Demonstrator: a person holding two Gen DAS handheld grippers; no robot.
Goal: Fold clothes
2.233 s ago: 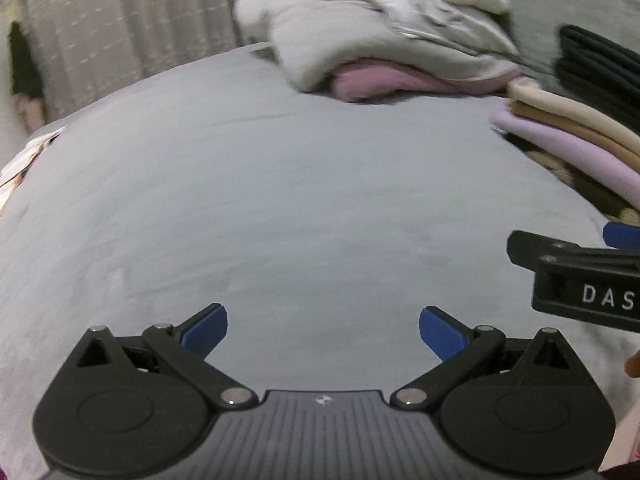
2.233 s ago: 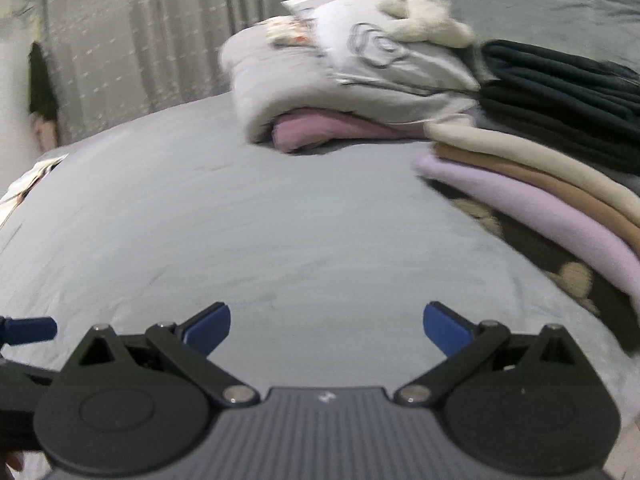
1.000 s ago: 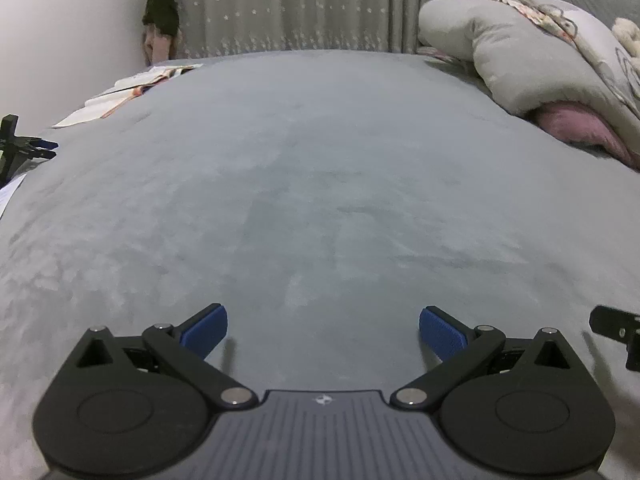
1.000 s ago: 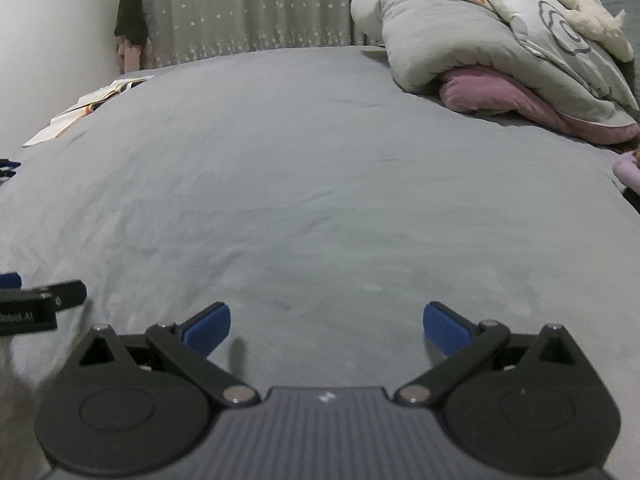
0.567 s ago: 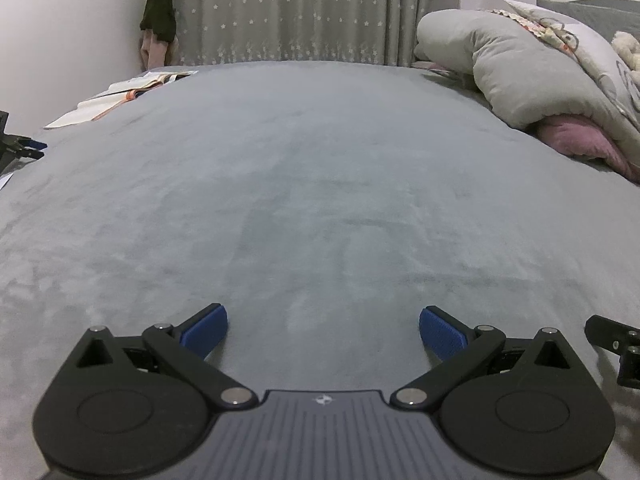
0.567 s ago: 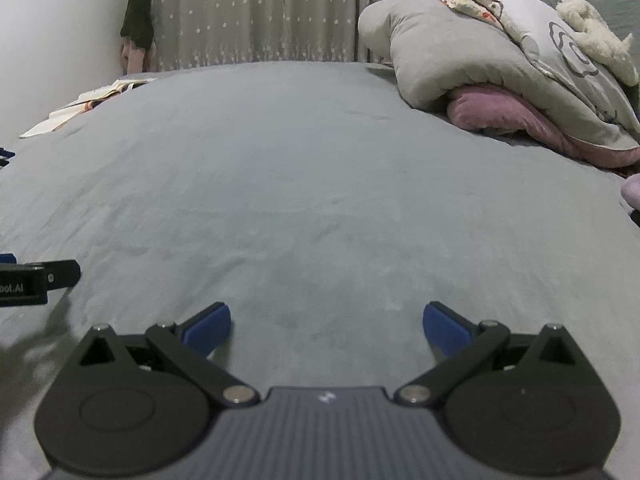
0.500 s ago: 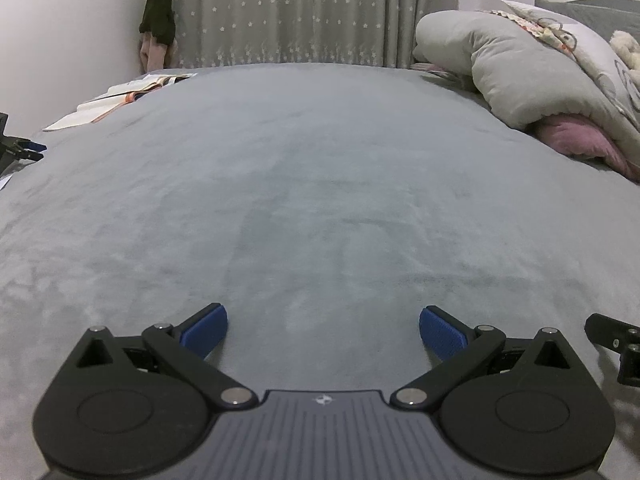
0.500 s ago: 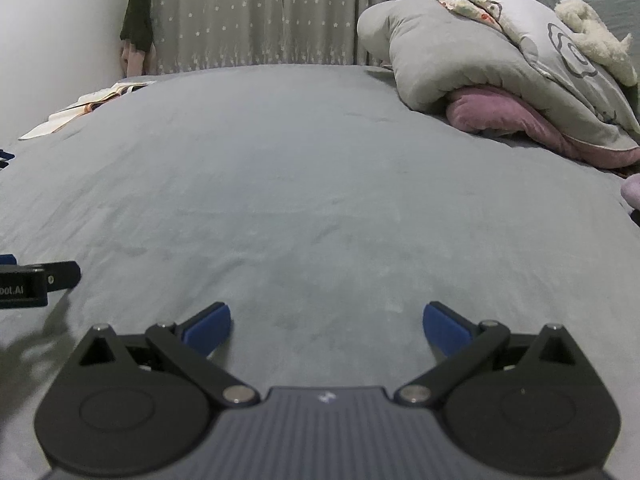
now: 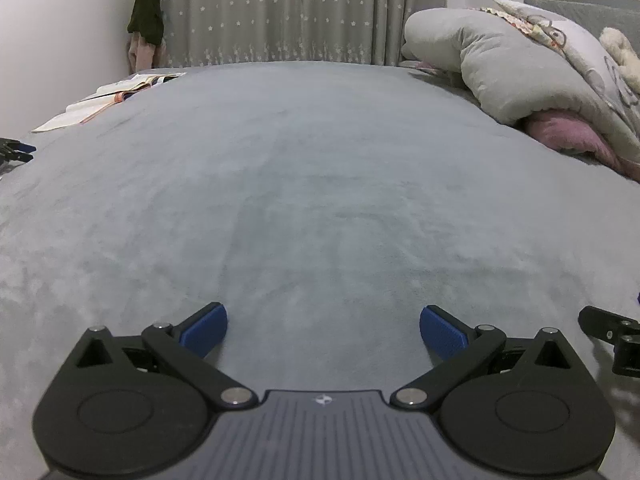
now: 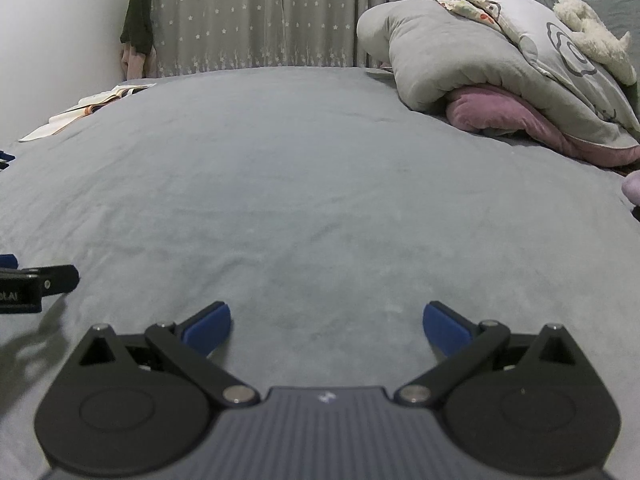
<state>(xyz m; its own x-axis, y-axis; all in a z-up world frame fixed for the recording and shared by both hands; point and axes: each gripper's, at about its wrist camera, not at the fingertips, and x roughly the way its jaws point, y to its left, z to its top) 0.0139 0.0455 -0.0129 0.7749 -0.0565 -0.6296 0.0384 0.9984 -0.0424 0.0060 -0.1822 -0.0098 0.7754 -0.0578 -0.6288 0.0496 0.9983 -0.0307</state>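
Note:
My left gripper (image 9: 323,326) hovers low over the grey bed cover (image 9: 304,184), open, with nothing between its blue fingertips. My right gripper (image 10: 327,324) is open too and holds nothing, just above the same cover (image 10: 304,184). Each gripper shows at the edge of the other's view: the right one (image 9: 612,336) at the far right, the left one (image 10: 36,282) at the far left. No loose garment lies in front of either gripper. A corner of a lilac folded garment (image 10: 633,191) shows at the right edge of the right wrist view.
A rolled grey duvet (image 10: 452,52) over a pink blanket (image 10: 504,116) lies at the back right, with a patterned pillow (image 10: 560,36) and a cream plush toy (image 10: 592,36) on top. An open book (image 9: 108,100) lies at the far left. Starred curtains (image 9: 304,12) hang behind.
Both views have swung left, from the stacks of folded clothes to the bare bed cover, and have been nearly still for the last half second. Both grippers stayed open.

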